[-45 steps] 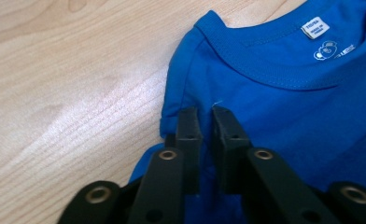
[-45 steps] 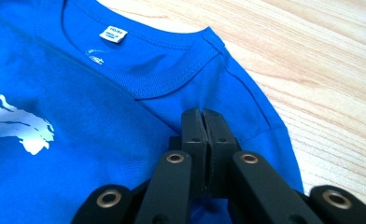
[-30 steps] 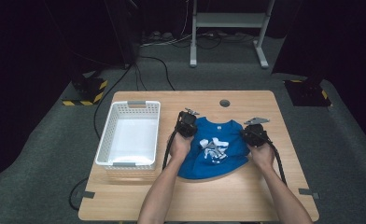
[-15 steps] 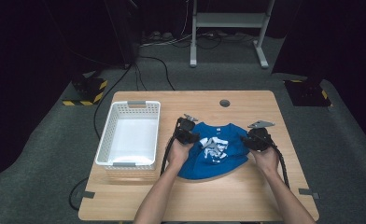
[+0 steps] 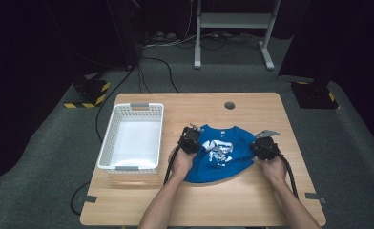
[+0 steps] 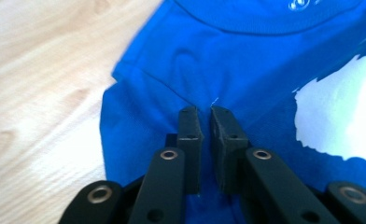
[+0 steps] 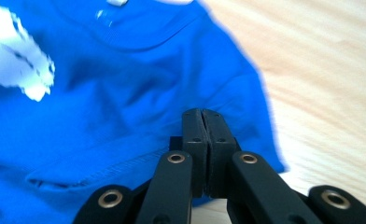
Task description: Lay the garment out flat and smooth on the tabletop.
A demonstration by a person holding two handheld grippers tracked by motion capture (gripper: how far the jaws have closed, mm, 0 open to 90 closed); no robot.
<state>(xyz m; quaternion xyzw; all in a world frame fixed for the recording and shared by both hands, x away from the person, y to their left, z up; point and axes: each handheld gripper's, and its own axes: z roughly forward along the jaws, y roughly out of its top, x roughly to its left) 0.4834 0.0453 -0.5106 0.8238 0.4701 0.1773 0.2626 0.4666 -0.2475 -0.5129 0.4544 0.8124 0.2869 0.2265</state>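
A blue T-shirt [image 5: 221,155] with a white print lies crumpled on the wooden table [image 5: 223,200], right of the basket. My left gripper [image 5: 191,138] sits on the shirt's left shoulder and my right gripper [image 5: 264,143] on its right edge. In the left gripper view my gripper [image 6: 205,112] has just been closing; its jaws stand almost together, pinching blue cloth [image 6: 246,60] by a seam. In the right gripper view my gripper [image 7: 202,112] has also just closed, jaws pressed tight where creases of the cloth [image 7: 125,93] meet near the sleeve hem.
An empty white plastic basket [image 5: 132,136] stands at the table's left side. A round cable hole [image 5: 229,105] lies near the far edge. Bare wood stretches in front of the shirt and along the right edge. Cables and a metal stand sit on the floor beyond.
Both hands have slid a little toward the person along the shirt's sides. The shirt's upper edge has shifted with them and looks more bunched.
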